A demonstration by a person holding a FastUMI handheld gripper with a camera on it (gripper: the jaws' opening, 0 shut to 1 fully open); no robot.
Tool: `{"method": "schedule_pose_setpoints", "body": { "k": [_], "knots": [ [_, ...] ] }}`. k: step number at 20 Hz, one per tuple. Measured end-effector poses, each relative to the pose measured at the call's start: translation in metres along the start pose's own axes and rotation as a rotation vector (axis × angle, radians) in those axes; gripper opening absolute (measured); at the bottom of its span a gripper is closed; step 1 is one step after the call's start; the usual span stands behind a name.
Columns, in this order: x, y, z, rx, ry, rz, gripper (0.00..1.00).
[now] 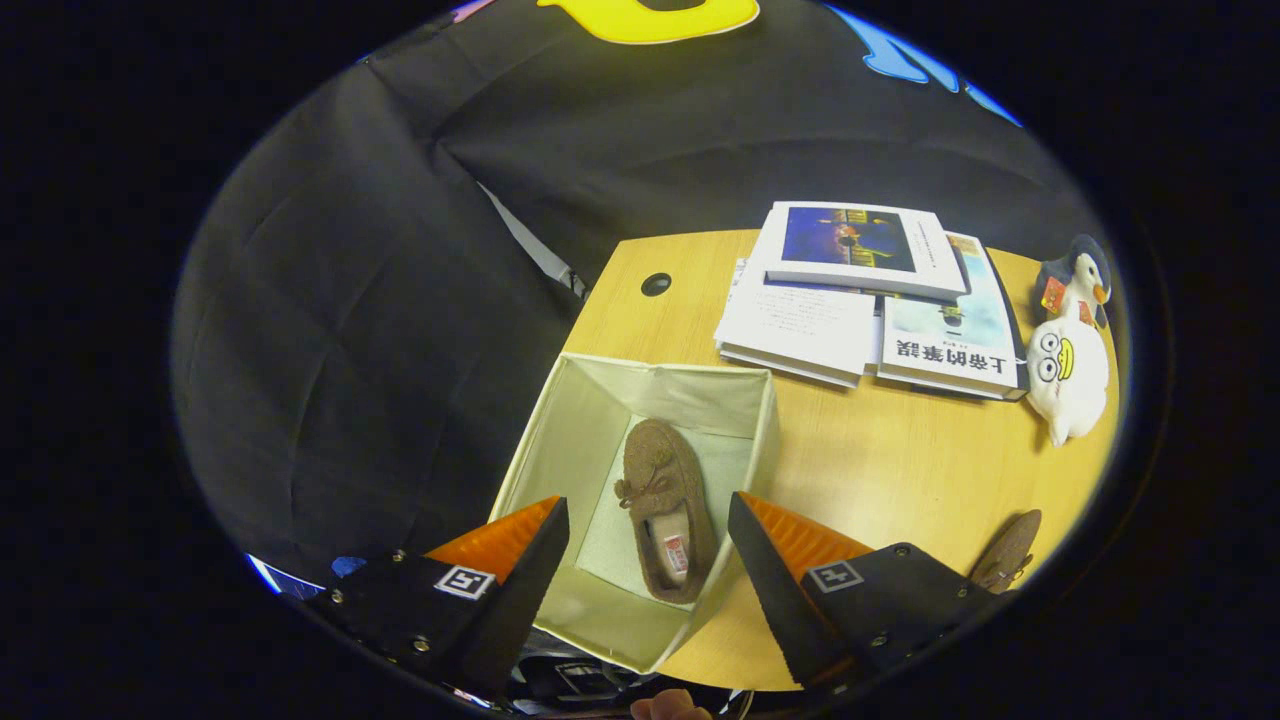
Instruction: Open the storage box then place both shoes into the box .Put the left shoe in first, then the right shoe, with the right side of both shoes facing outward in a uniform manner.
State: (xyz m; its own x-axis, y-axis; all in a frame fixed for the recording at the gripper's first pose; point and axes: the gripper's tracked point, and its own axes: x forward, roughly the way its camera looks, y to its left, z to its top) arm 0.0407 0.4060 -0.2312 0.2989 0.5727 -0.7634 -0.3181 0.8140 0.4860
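Observation:
An open cream fabric storage box [560,430] stands at the left end of the wooden table [900,460]. One brown moccasin shoe [662,505] lies inside it on the box floor, toe pointing away from me, close to the right wall. My gripper [648,515] hovers above the box, open, its fingers spread wide to either side of that shoe with nothing held. A second brown shoe [1008,551] lies on the table to the right, beyond the right finger, partly hidden by it.
Several books [860,300] are stacked at the back of the table. Two plush toys, a penguin [1078,280] and a white one [1068,378], sit at the far right. A cable hole [656,284] is near the back left corner.

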Motion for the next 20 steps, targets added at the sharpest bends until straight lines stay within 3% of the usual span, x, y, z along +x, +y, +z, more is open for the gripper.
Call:
{"method": "schedule_pose_setpoints", "body": {
  "k": [3, 10, 20],
  "knots": [
    [-0.034, -0.019, 0.007, 0.005, -0.056, 0.003, 0.98],
    [-0.106, -0.092, 0.006, 0.041, -0.180, -0.076, 0.97],
    [-0.166, -0.223, -0.057, 0.098, -0.229, -0.275, 0.98]
  ]
}}
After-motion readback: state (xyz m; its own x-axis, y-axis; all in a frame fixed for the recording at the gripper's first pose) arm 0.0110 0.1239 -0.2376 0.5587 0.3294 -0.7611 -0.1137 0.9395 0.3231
